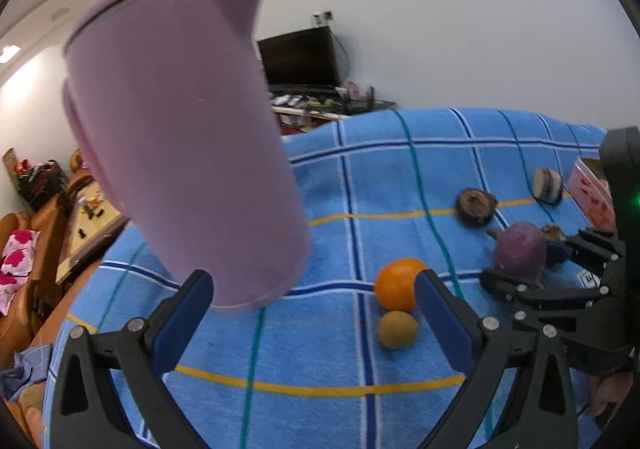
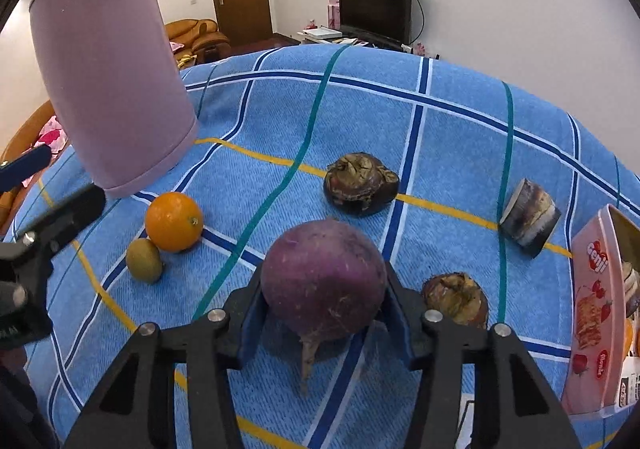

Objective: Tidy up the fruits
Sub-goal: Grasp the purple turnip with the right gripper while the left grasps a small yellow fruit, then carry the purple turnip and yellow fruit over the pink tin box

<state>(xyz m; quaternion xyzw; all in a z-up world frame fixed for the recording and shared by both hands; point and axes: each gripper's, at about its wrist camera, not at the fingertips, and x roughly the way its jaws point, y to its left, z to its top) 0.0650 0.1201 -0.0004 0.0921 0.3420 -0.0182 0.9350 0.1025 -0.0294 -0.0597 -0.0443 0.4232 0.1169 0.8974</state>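
1. Left gripper (image 1: 314,313): jaws spread wide, holding nothing, beside the lilac kettle (image 2: 108,61).
2. Orange (image 2: 173,221) touching kiwi (image 2: 144,260) on the blue checked cloth (image 2: 440,137).
3. Right gripper (image 2: 324,313): clamped on the purple turnip (image 2: 324,285).

Right claw (image 2: 324,323): fingers closed against both sides of the turnip (image 2: 324,285), blue pads in contact, root end toward the camera. Left claw (image 1: 316,313): fingers spread wide, nothing between them, low above the blue cloth (image 1: 320,349). The right claw sits to the right of the left, close by.
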